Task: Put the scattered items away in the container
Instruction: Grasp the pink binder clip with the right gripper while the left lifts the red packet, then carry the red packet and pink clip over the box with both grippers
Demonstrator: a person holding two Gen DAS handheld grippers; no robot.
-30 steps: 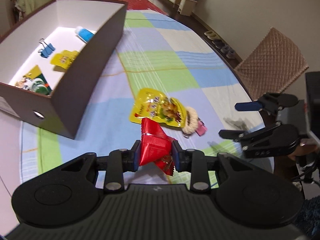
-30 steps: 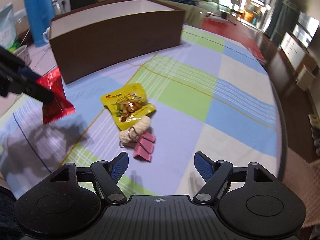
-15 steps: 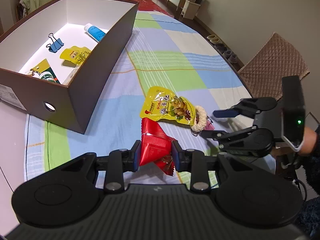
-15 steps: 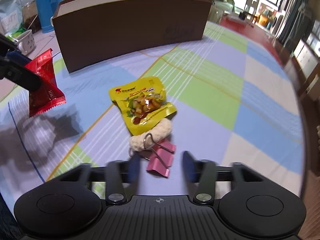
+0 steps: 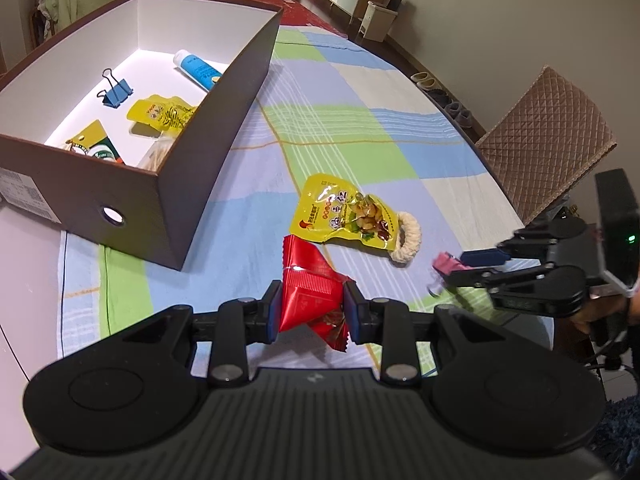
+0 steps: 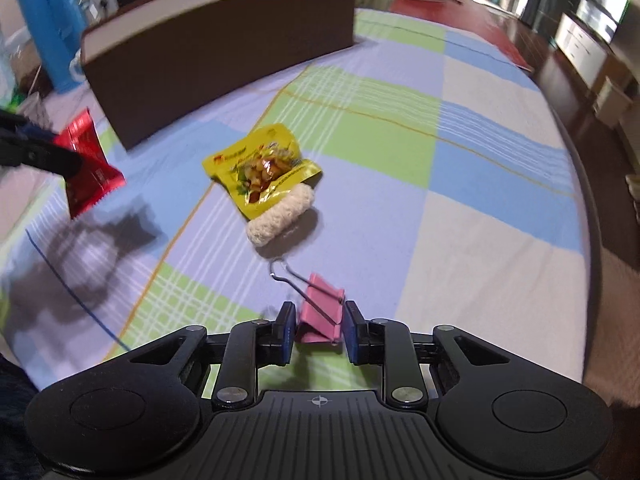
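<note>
My left gripper [image 5: 309, 309] is shut on a red snack packet [image 5: 308, 292], held above the checked cloth; the same packet [image 6: 86, 160] shows at the left of the right wrist view. My right gripper [image 6: 318, 330] is shut on a pink binder clip [image 6: 322, 314], lifted just off the cloth; it appears at the right of the left wrist view as right gripper [image 5: 460, 266]. A yellow snack pouch [image 5: 344, 214] and a cream rope ring [image 5: 408, 240] lie on the cloth between them. The brown box [image 5: 208, 136] with a white inside stands to the left.
Inside the box lie a blue binder clip [image 5: 114, 92], a small yellow pouch [image 5: 162, 114], a blue-and-white tube [image 5: 198, 72] and a green-and-yellow packet [image 5: 94, 148]. A quilted brown chair [image 5: 548, 140] stands by the table's right edge. A blue jug [image 6: 50, 28] stands behind the box.
My right gripper came down over the pink binder clip, shut on it and drew it away from the rope ring. My left gripper rose a little with the red packet.
</note>
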